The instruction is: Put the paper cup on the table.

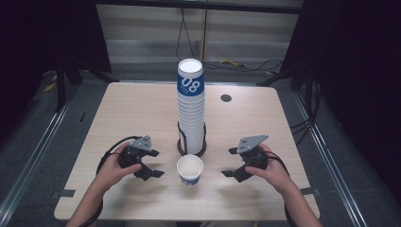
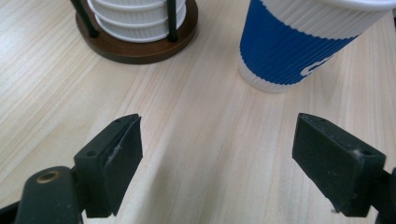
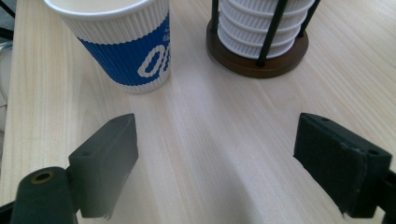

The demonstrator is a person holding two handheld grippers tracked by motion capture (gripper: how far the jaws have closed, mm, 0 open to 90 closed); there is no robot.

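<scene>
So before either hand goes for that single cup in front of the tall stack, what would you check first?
1. Single cup upright, mouth up: ok.
2. Cup standing apart from the stack of cups in its holder: ok.
3. Left gripper open, nothing between its fingers: ok.
4. Right gripper open, nothing between its fingers: ok.
5. Bare table between each gripper and the cup: ok.
6. Anything inside the cup: looks empty from above, ok.
</scene>
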